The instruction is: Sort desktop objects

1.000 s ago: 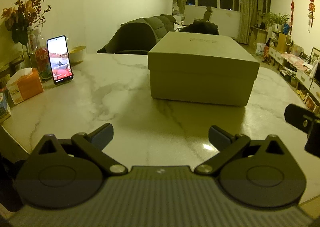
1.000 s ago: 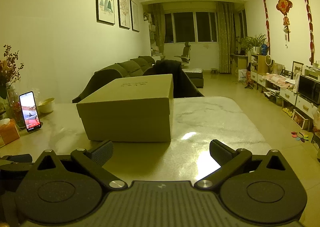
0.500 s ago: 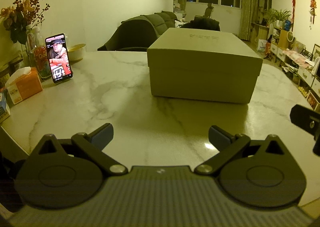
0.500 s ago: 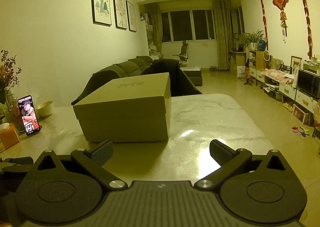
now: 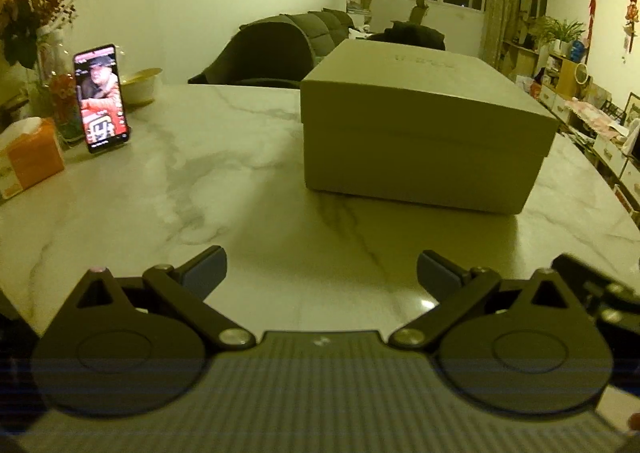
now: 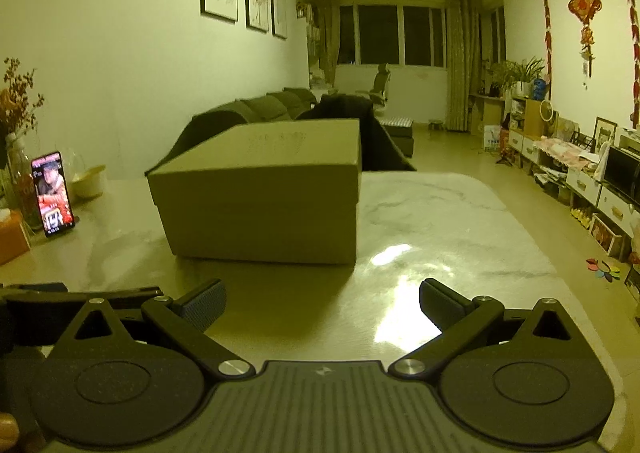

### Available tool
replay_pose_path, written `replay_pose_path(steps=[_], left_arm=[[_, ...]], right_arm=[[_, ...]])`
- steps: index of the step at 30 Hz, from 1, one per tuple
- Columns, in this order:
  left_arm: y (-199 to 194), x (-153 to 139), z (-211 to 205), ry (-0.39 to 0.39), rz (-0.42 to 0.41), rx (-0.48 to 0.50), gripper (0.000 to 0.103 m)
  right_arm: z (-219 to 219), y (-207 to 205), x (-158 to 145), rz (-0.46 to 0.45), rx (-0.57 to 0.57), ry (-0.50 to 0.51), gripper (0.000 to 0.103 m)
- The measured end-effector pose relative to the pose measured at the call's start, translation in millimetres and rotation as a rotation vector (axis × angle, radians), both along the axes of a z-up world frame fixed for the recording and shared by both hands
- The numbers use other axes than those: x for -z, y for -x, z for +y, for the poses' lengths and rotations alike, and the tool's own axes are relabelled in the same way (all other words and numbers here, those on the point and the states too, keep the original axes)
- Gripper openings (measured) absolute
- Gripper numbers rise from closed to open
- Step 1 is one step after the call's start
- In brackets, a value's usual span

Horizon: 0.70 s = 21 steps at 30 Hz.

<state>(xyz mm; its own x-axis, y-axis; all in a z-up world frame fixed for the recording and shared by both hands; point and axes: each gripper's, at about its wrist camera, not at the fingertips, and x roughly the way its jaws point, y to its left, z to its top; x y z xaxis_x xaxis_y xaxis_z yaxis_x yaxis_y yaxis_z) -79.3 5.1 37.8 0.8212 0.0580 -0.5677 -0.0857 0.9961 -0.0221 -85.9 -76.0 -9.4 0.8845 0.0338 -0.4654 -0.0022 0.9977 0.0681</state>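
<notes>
Both claws — left gripper [image 5: 322,267] and right gripper [image 6: 322,299] — gape empty near the lidded box [image 5: 424,125]; an uneven grab could skew its lid.

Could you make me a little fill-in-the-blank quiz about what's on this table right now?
1. The lid of the cardboard box is ____.
2. The phone stands with its screen ____.
3. Both the left gripper and the right gripper are ____, holding nothing.
4. The orange tissue box sits to the ____ of the phone.

Answers: closed; lit; open; left
</notes>
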Motion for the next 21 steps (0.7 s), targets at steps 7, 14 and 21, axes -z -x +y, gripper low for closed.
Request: replay_pose_path(steps=[7,14,21], left_arm=[[-28,11,14,0.055,0.045,0.012,0.103],[-49,17,13,0.029,0.081,0.047,0.103],[-69,22,11,0.036,0.110,0.063,0.103]], right_arm=[[11,-38,20,0.078,-0.004,0.000,0.103],[17,-66,29,0.132,0.007,0.020,0.103],[18,-88,33,0.152,0.022,0.024,0.103]])
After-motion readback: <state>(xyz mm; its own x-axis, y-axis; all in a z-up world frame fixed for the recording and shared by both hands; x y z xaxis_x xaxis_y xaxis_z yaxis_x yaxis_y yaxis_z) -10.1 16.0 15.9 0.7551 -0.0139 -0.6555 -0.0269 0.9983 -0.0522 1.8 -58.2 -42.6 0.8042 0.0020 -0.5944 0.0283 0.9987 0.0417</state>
